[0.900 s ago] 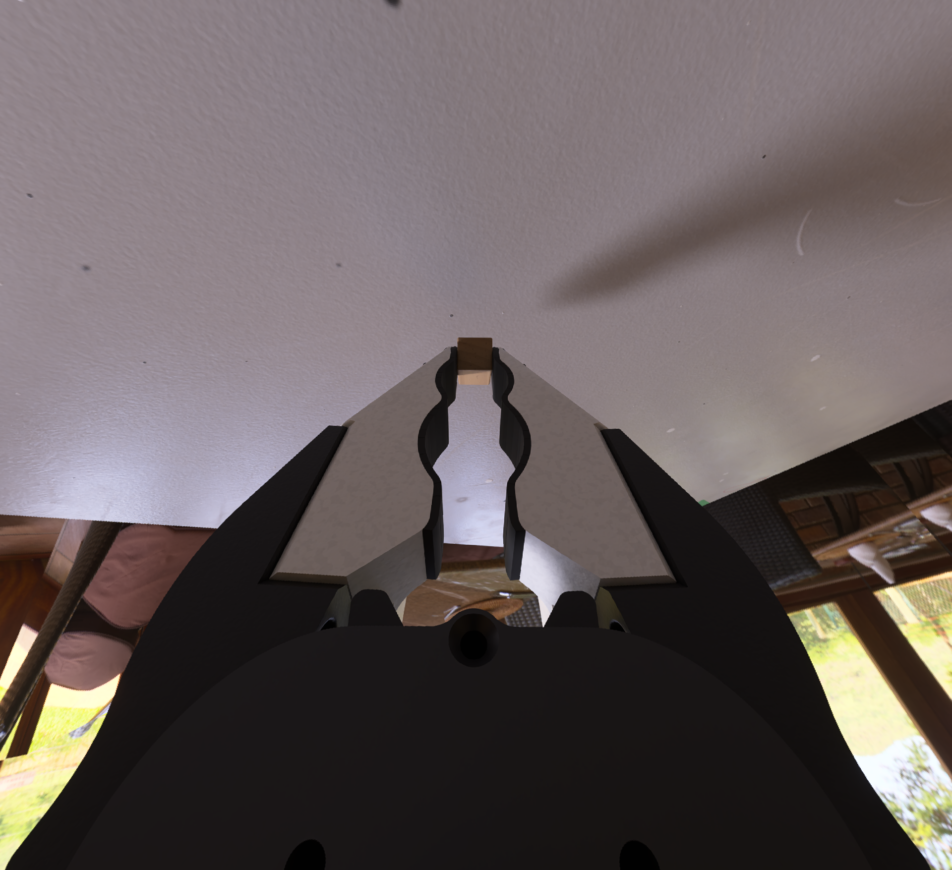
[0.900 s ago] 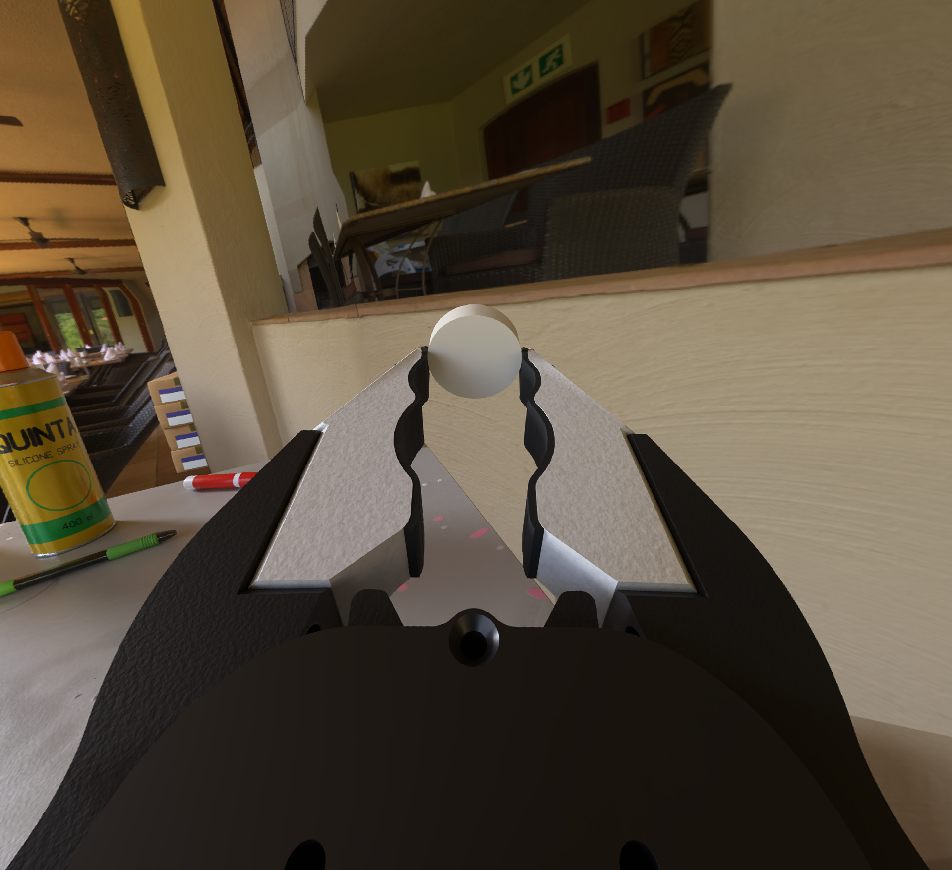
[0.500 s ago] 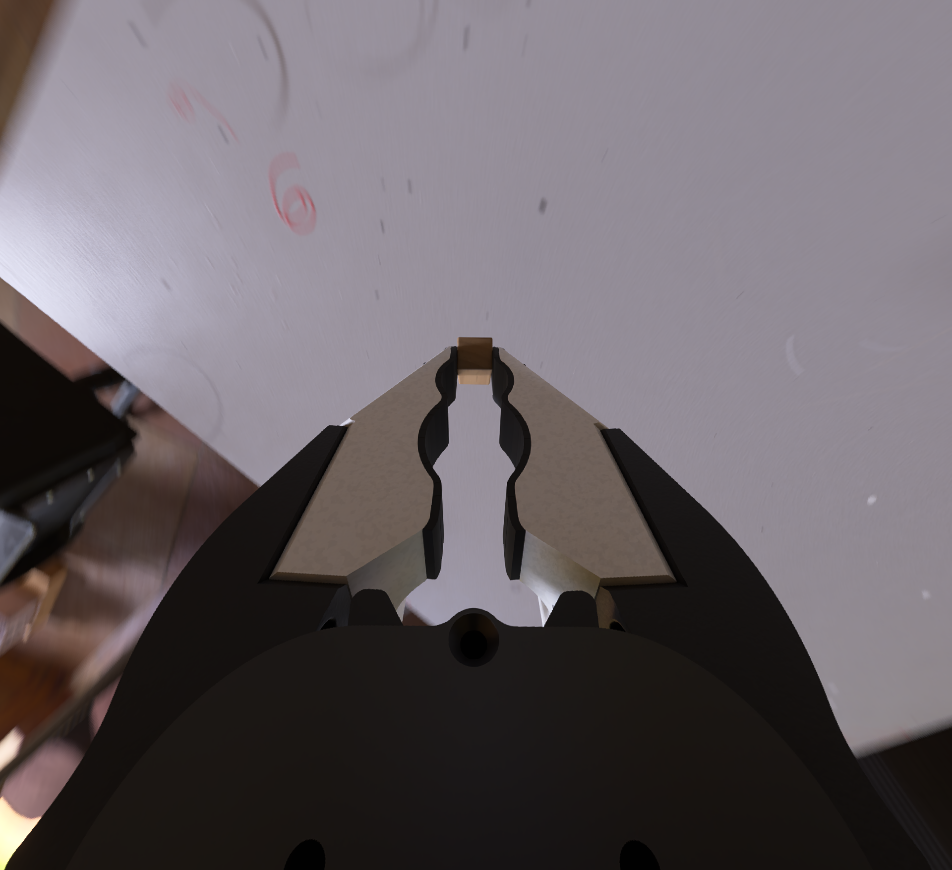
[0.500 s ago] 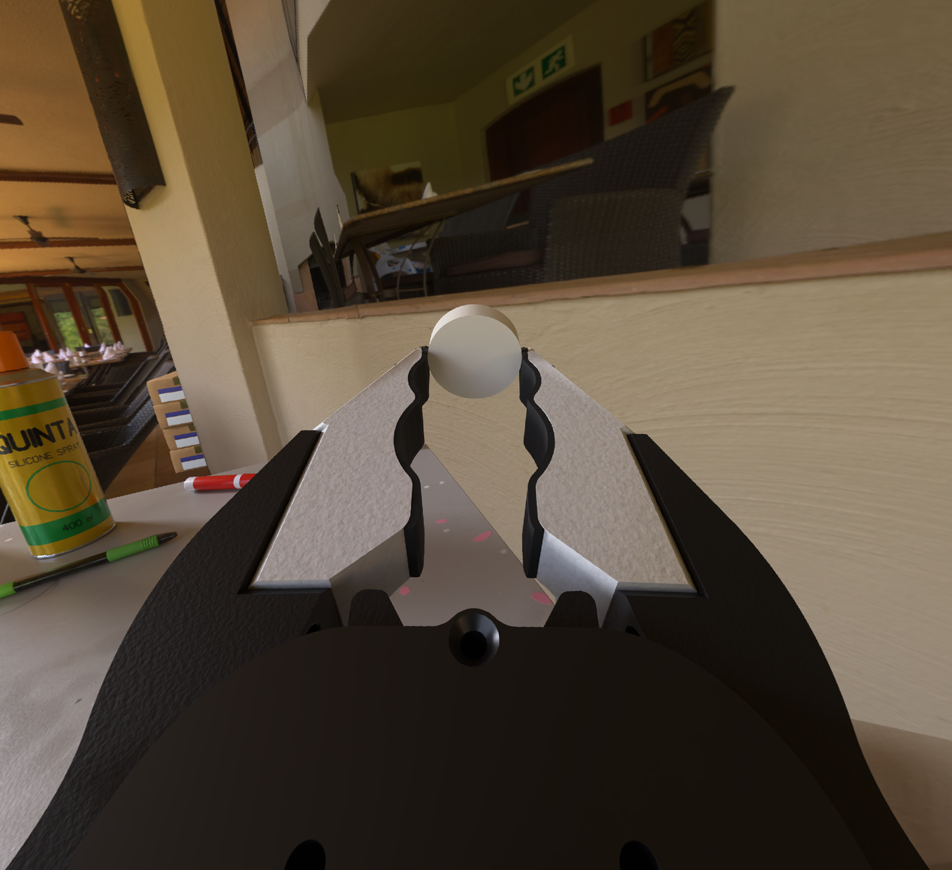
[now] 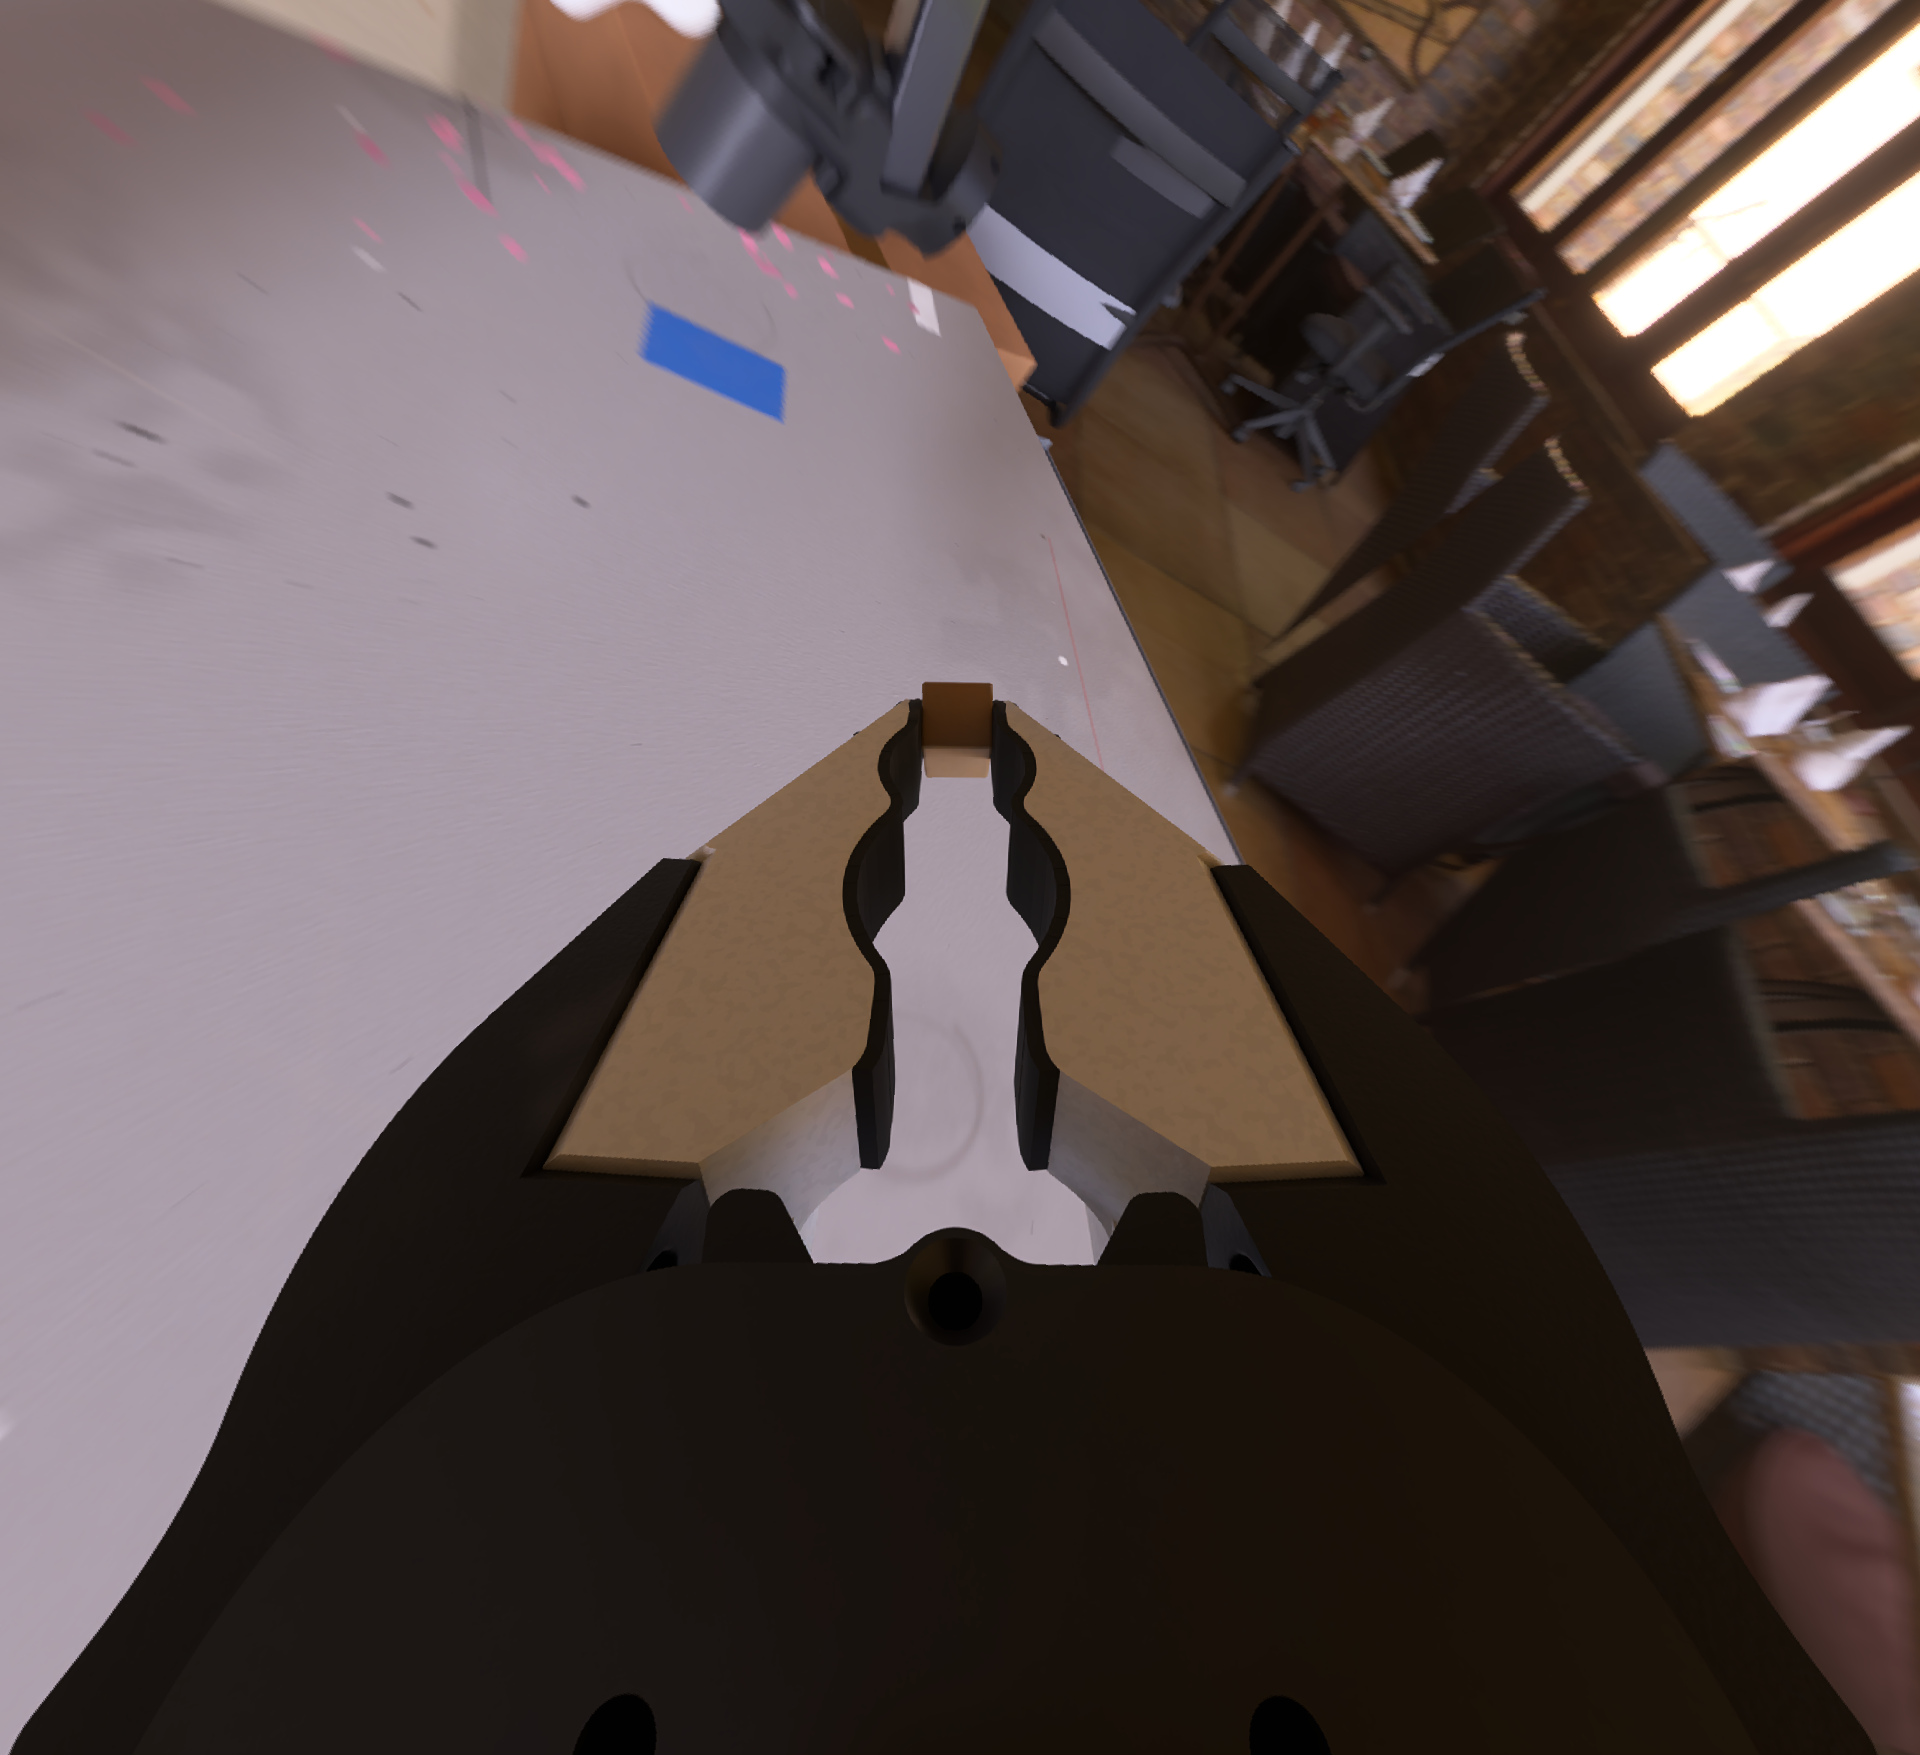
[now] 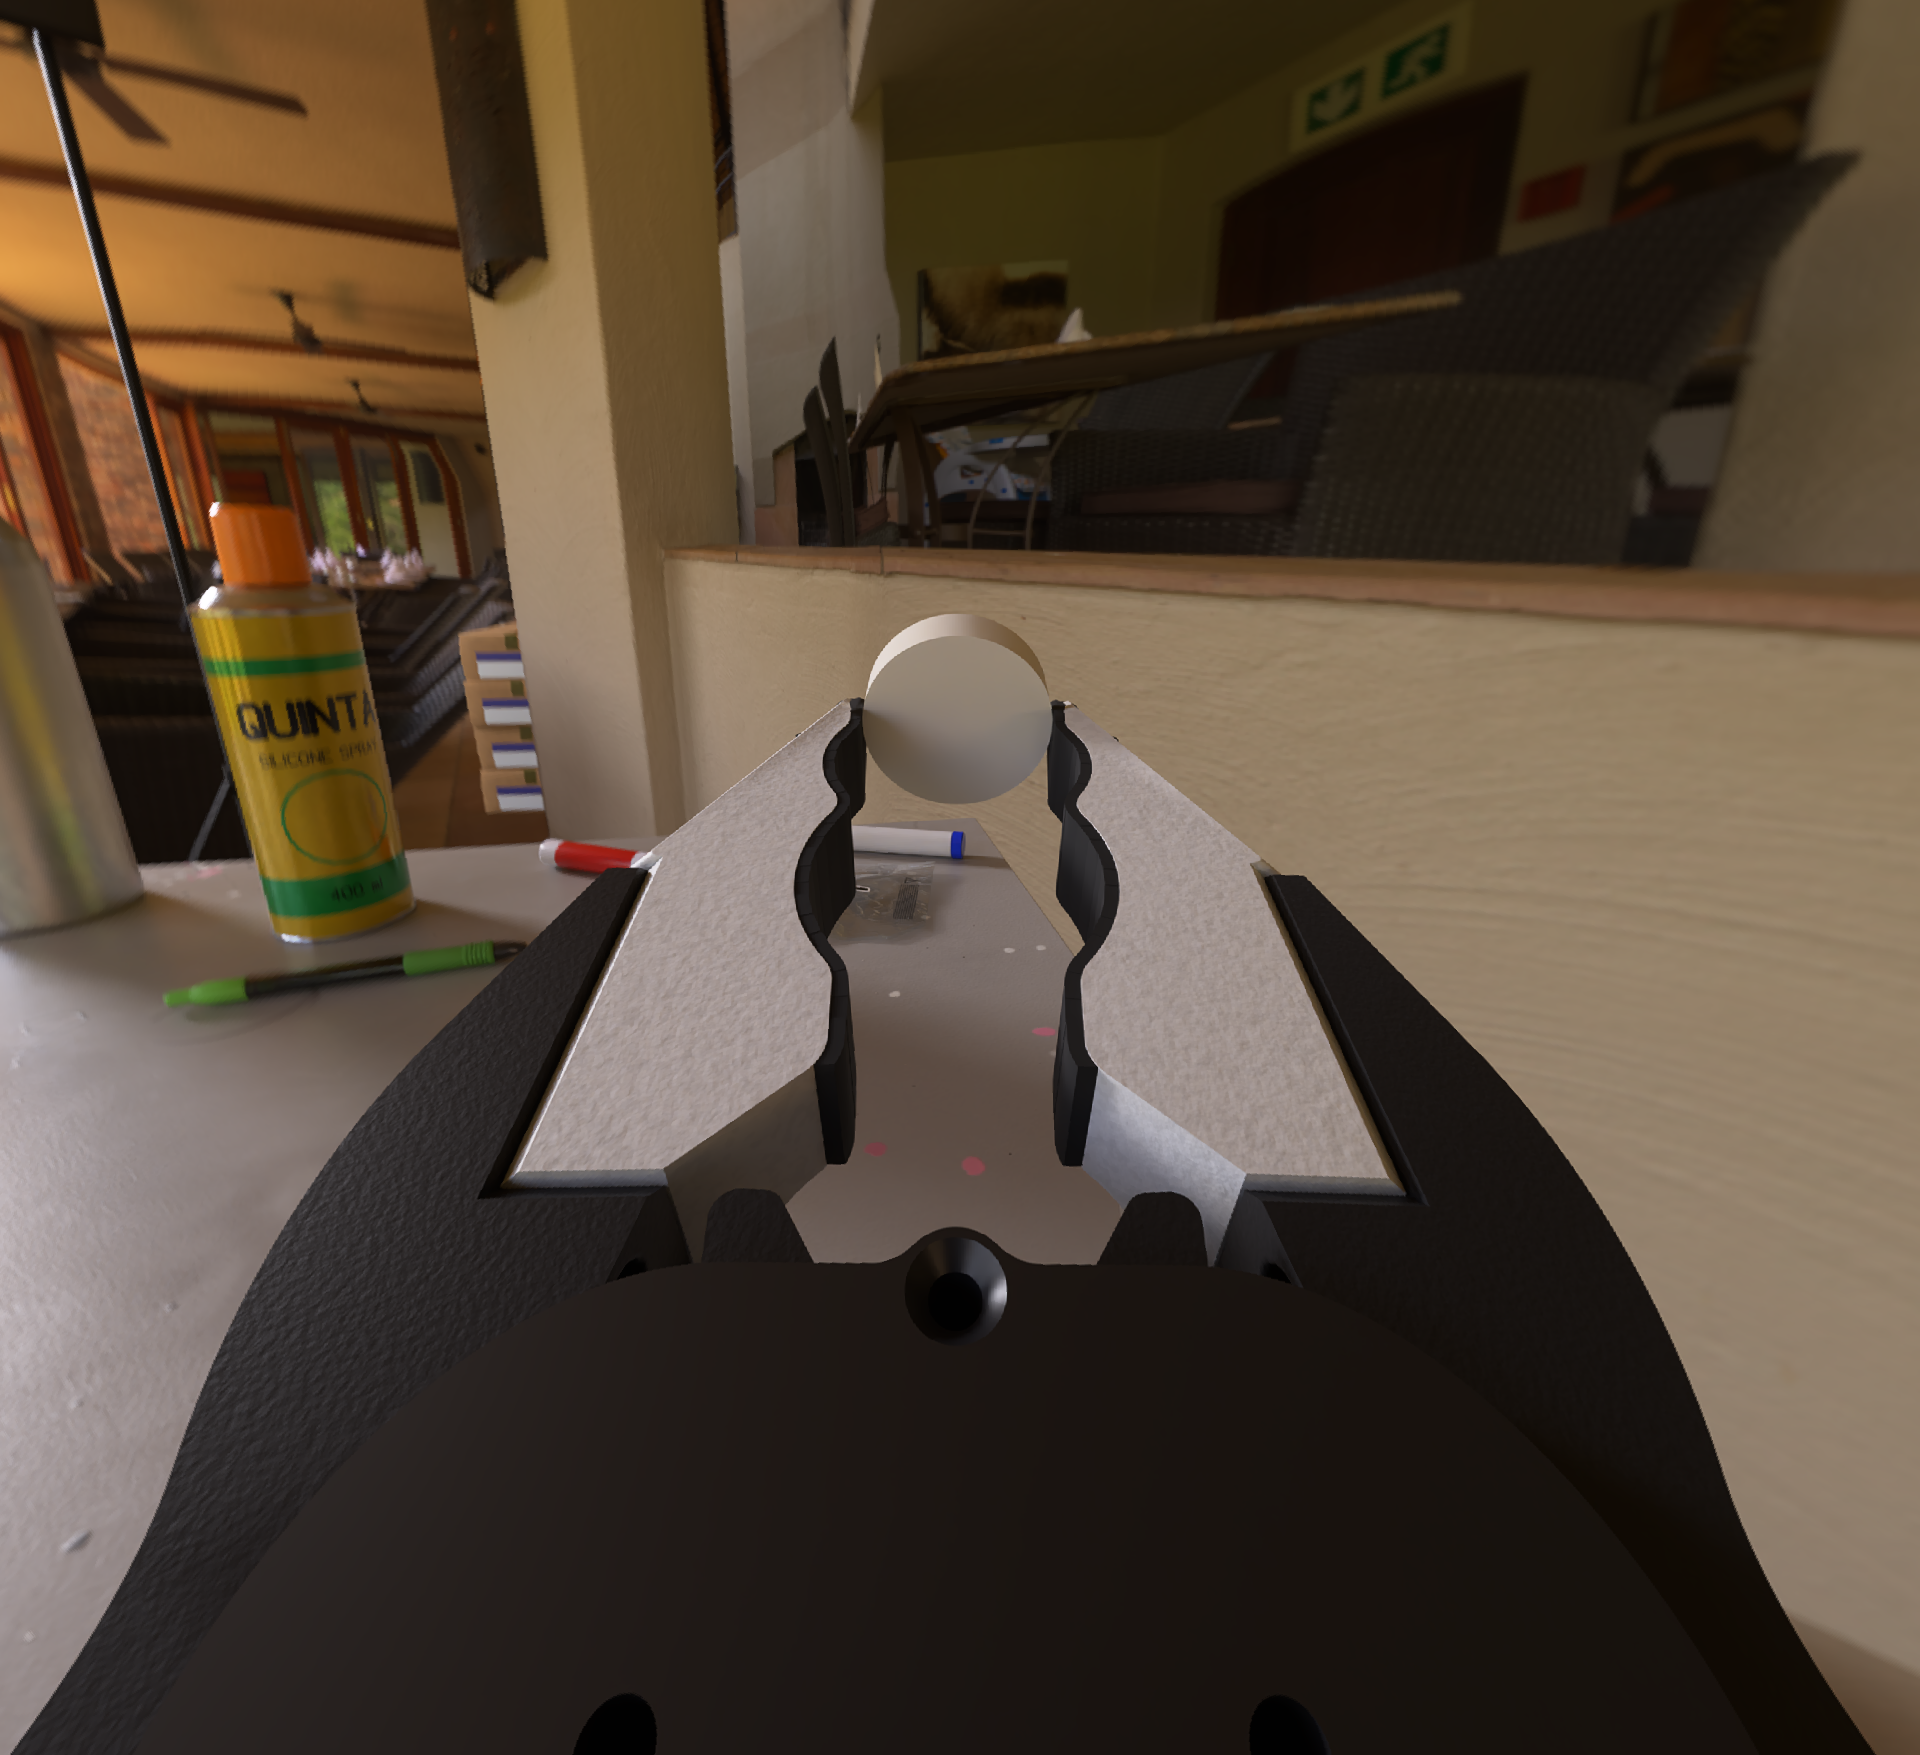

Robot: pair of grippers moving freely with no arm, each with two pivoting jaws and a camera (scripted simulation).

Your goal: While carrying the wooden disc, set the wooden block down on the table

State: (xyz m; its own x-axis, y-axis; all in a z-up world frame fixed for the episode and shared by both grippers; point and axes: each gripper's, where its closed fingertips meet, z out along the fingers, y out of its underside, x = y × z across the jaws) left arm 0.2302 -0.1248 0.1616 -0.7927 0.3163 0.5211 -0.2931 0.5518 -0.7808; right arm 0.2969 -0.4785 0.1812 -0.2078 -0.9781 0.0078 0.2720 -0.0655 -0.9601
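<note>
My left gripper [image 5: 957, 737] is shut on a small wooden block [image 5: 957, 726], held at the fingertips above the grey table [image 5: 364, 666] near its right edge. The view is rolled, so the table slants. My right gripper [image 6: 956, 729] is shut on a pale wooden disc [image 6: 956, 713], held on edge above the table [image 6: 156, 1186]. The right gripper [image 5: 831, 95] also shows blurred at the top of the left wrist view, above the far table corner.
A blue patch [image 5: 712, 363] lies on the far table. A yellow spray can [image 6: 296, 739], a green pen [image 6: 343, 973], a red marker [image 6: 587, 855], a blue-capped marker [image 6: 909, 841], a small bag [image 6: 888, 895] and a metal vessel [image 6: 52, 770] stand on the table. Dark chairs [image 5: 1455, 749] stand beyond the table edge.
My left gripper has swung and rolled, from looking straight at the tabletop to looking along it toward the right edge, block still held. My right gripper rose a little, disc still held.
</note>
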